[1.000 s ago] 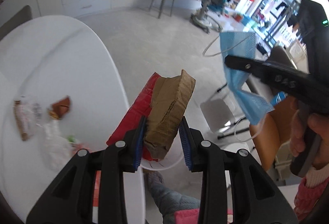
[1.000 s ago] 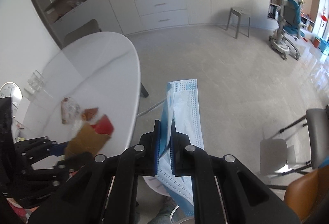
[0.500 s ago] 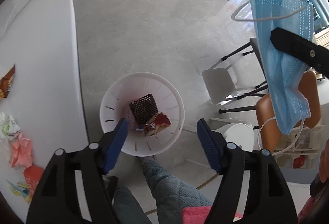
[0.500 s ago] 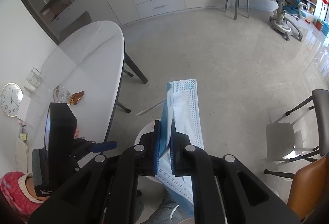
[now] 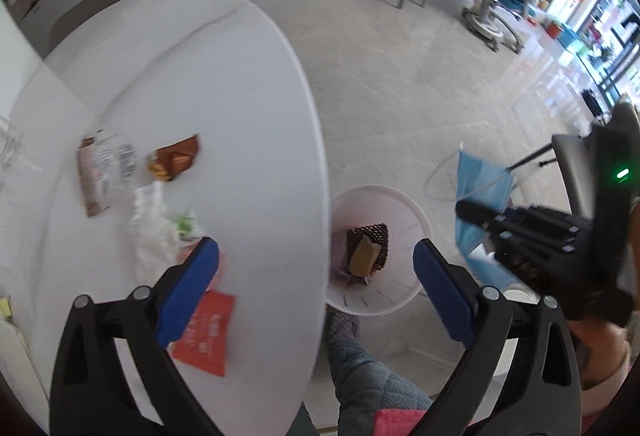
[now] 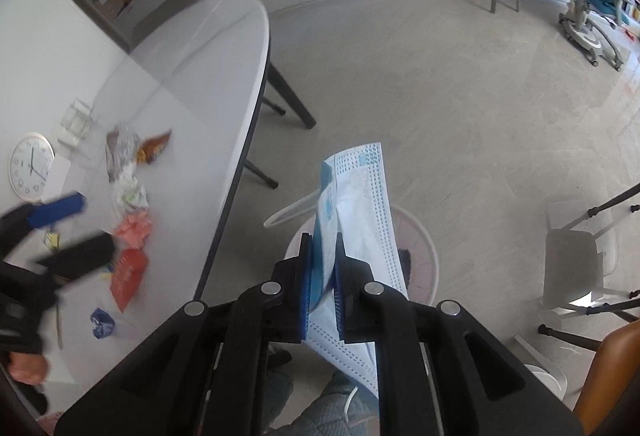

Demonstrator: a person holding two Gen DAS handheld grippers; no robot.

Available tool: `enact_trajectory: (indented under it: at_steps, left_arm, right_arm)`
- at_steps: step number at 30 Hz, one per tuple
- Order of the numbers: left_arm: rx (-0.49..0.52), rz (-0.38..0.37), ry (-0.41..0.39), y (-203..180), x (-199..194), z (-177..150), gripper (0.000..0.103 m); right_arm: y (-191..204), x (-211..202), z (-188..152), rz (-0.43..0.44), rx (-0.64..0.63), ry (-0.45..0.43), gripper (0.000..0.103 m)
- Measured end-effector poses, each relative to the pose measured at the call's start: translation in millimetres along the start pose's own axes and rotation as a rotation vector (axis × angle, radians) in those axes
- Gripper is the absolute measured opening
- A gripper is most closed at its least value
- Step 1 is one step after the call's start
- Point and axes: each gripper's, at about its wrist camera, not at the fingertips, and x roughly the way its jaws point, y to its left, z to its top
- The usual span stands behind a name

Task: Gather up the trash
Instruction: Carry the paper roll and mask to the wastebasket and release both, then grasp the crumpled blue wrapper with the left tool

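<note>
Over the bin: your right gripper [image 6: 322, 278] clenches a pleated blue face mask [image 6: 360, 204].
Left gripper [image 5: 316, 272]: spread wide — holding nothing.
Bin [image 5: 404, 204]: round, white, slotted plastic.

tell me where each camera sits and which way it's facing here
Left wrist: on the left gripper, fingers wide open, looking down over the white table edge and the white bin; the person's leg and the right gripper show.
Right wrist: on the right gripper, fingers shut on the blue face mask, looking down at the floor beside the table; the left gripper shows at left.
Shared: table, bin, mask, red packet.
</note>
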Motion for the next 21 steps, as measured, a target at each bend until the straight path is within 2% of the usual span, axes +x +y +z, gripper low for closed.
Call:
enact_trajectory:
  at_steps: [2,4,5,6,10,14,21]
  left_arm:
    - [-0.029,0.014,-0.008,10,-5,0,0.095]
    - [-0.051,0.027,-0.012,22,-10,-4,0.095]
    - [-0.06,0.032,-0.013,27,-12,-6,0.095]
    - [-0.068,0.036,-0.015,32,-13,-9,0.095]
    - [-0.095,0.046,-0.025,51,-19,-17,0.095]
    - [-0.103,0.054,-0.038,65,-26,-19,0.095]
    - [-0.099,0.059,-0.07,80,-40,-23,0.095]
  right_arm:
    - [8,20,-3,-0.015,-0.025,0.029,0.013]
    - [13,36,-6,-0.035,-0.038,0.065,0.032]
    - [16,44,-6,-0.046,-0.033,0.08,0.05]
    - [17,49,-7,-0.057,-0.024,0.084,0.063]
    - [23,53,-6,-0.08,0.009,0.084,0.076]
    - [35,37,1,-0.102,0.014,0.043,0.088]
    - [68,-15,18,-0.102,0.015,-0.068,0.096]
